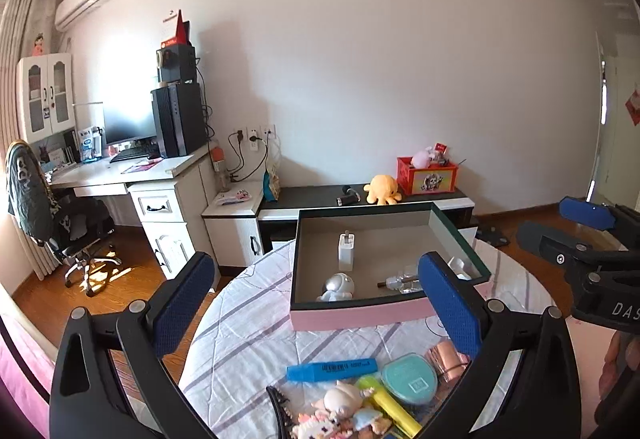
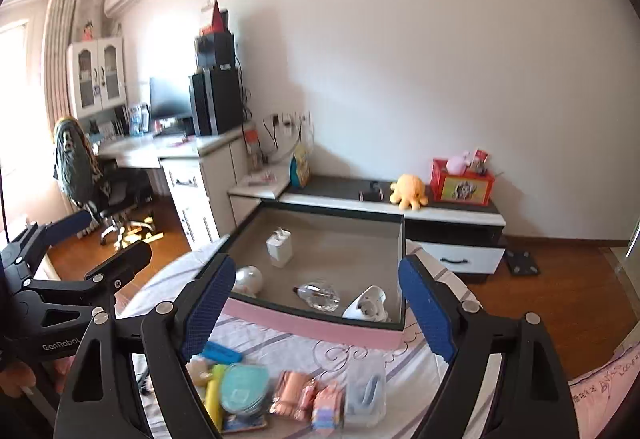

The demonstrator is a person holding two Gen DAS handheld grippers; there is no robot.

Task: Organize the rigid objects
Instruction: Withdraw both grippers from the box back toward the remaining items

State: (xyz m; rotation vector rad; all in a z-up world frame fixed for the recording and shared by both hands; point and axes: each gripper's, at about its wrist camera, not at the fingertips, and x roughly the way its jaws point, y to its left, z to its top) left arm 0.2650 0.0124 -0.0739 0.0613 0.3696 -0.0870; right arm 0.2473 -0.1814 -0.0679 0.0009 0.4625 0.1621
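Note:
A pink-sided open box [image 1: 360,317] [image 2: 312,327] stands on a round table with a striped cloth [image 1: 248,323]. In it lie a white charger [image 1: 345,251] [image 2: 279,247], a silver round toy [image 1: 338,287] [image 2: 249,279], a clear glass bottle [image 1: 402,283] [image 2: 320,295] and a white item [image 2: 370,305]. In front of the box lie a blue highlighter [image 1: 332,369], a yellow highlighter [image 1: 390,405], a teal round case [image 1: 410,379] [image 2: 244,385], a copper piece [image 1: 446,357] and small figures [image 1: 344,399]. My left gripper [image 1: 320,303] is open above them. My right gripper [image 2: 316,309] is open and empty over the box's near edge.
Behind the table stands a low black-topped cabinet [image 1: 320,195] with a yellow plush octopus [image 1: 382,190] and a red box [image 1: 427,175]. A white desk [image 1: 120,175] with a computer and an office chair [image 1: 80,235] stand at the left. Wooden floor lies around.

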